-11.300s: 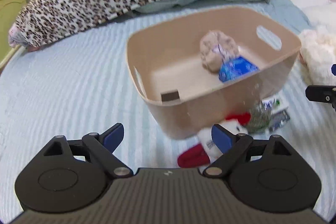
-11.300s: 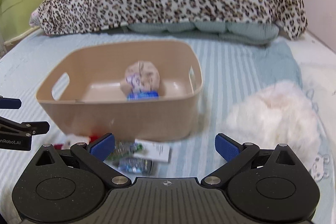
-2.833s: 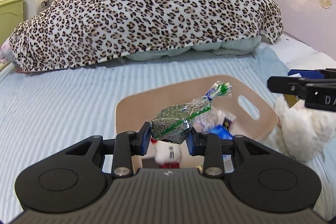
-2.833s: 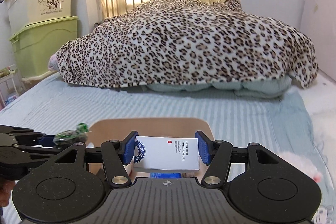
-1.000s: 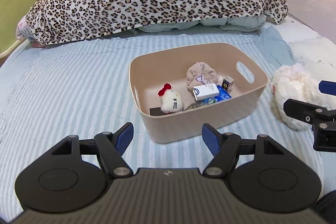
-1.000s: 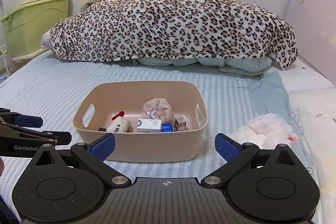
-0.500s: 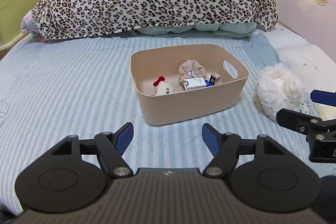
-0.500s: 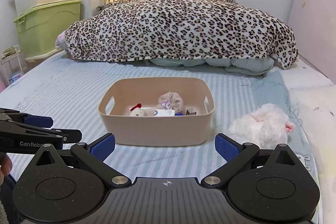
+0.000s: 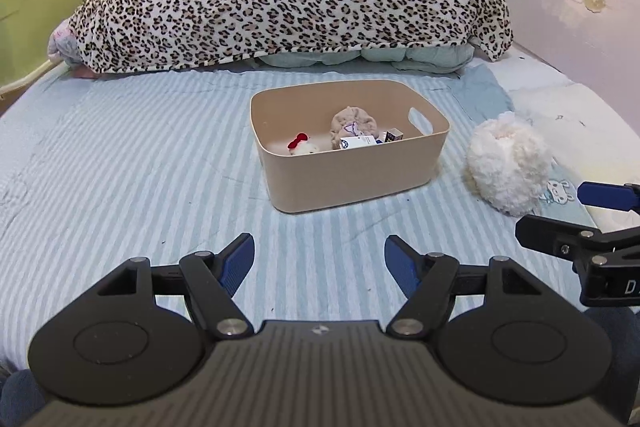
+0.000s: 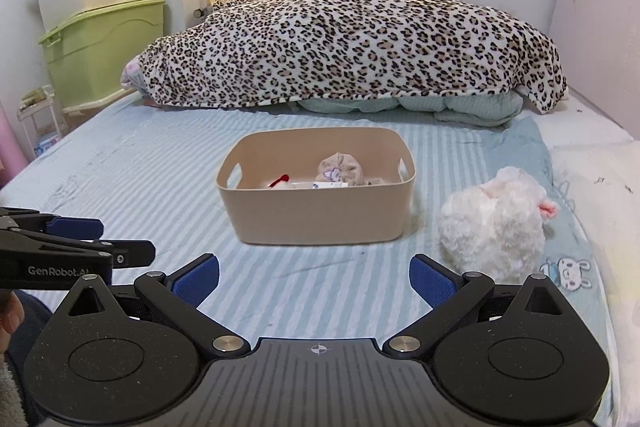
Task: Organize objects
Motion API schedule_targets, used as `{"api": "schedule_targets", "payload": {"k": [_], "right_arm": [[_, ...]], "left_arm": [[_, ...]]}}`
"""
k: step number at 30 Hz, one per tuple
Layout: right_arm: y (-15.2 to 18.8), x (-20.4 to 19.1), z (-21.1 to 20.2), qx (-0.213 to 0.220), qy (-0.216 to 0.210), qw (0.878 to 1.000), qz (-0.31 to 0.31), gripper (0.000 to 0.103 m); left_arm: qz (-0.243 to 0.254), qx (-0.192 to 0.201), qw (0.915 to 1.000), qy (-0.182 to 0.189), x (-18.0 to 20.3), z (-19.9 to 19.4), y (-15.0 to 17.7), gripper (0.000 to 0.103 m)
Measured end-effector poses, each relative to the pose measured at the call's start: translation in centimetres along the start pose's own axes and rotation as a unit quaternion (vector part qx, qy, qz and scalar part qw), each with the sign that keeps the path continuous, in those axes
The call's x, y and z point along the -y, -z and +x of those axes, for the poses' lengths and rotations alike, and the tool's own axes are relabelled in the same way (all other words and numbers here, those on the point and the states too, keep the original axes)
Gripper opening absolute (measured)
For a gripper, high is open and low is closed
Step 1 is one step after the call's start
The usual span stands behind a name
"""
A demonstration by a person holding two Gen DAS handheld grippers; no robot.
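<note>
A beige plastic bin (image 9: 352, 183) (image 10: 320, 215) stands on the striped bed. Inside it lie a small white plush with a red bow (image 9: 302, 146), a beige plush (image 9: 354, 121) (image 10: 340, 167), a white box (image 9: 356, 143) and a small carton (image 9: 393, 135). My left gripper (image 9: 319, 259) is open and empty, held well short of the bin. My right gripper (image 10: 314, 279) is open and empty, also well back from the bin. Each gripper shows at the edge of the other's view.
A fluffy white plush (image 9: 506, 165) (image 10: 494, 223) lies on the bed right of the bin. A leopard-print blanket (image 10: 352, 43) is heaped at the far end. Green and cream storage boxes (image 10: 100, 27) stand at the left of the bed.
Both grippers have pulled back from the bin, which now looks smaller and farther. Earlier they held a green bag and a white box; those now lie in the bin.
</note>
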State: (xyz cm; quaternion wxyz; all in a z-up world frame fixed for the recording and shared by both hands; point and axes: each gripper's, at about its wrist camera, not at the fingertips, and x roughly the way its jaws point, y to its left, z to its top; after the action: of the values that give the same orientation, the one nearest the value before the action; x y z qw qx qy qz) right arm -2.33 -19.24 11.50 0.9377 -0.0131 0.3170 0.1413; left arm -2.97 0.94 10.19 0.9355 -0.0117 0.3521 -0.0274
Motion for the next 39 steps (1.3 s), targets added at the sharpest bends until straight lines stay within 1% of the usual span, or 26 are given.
{"api": "schedule_targets", "payload": {"k": [3,7,10,16,21,33,39], "right_arm": [[0.6,-0.1,-0.9,-0.001,-0.003,1.0,0.005,0.103],[1.2,-0.2,-1.6,-0.014,-0.012,1.0,0.014,0.103],[1.7,-0.1,-2.0,-0.022,-0.005,1.0,0.012,0.103],[2.3,0.3,-2.7,-0.025,0.003,0.999,0.021,0.103],[2.5,0.3,-3.0,-0.028,0.009,0.999,0.021,0.103],[2.2,-0.4,-3.4,-0.024,0.001,1.0,0.017,0.103],[2.4,-0.2,-3.0,-0.027,0.002,0.999,0.018,0.103]], "left_arm": [[0.004,0.001,1.0,0.002,0.5,-0.7,0.5,0.073],[0.005,-0.006,0.9998,0.017,1.0,-1.3,1.3,0.073],[0.011,-0.009,0.9997,0.02,1.4,-1.6,1.8,0.073],[0.007,-0.02,0.9994,0.027,1.3,-1.4,2.4,0.073],[0.014,-0.023,0.9992,0.029,1.5,-1.6,2.8,0.073],[0.02,-0.018,0.9991,0.032,1.6,-2.1,2.7,0.073],[0.024,-0.014,0.9992,0.027,1.7,-2.2,2.7,0.073]]}}
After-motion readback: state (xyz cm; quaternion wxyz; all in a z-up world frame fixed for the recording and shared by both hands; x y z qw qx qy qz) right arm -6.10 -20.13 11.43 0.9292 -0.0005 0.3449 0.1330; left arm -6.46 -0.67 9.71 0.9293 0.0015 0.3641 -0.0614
